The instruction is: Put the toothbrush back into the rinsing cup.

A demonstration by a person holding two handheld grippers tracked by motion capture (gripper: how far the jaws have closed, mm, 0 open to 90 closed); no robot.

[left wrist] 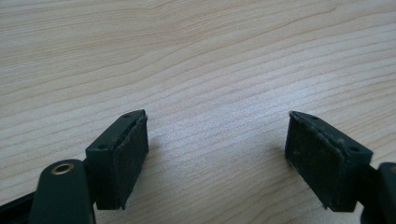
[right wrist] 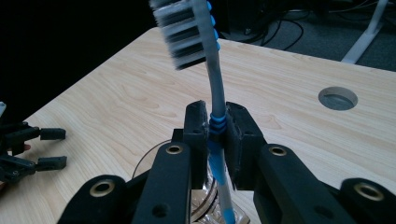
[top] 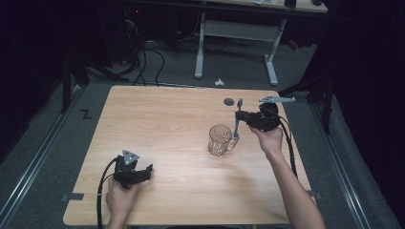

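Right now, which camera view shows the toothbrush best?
The right gripper view: the toothbrush is close, its bristles and blue grip clear, clamped in the right hand-held gripper. The high view gives it as a thin grey stick beside the glass mug.

Grey-blue toothbrush (right wrist: 215,100) upright, bristles up, over glass mug (top: 220,140).

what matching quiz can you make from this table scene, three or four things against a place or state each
Things:
1. toothbrush
2. glass mug
3. left tongs
4. round hole

Places or states:
A. open, with bare tabletop between the jaws
B. cut into the wooden table near its far edge
C. clamped upright by its handle in the right tongs
D. standing on the table just below the right tongs

Pairs: 1-C, 2-D, 3-A, 4-B
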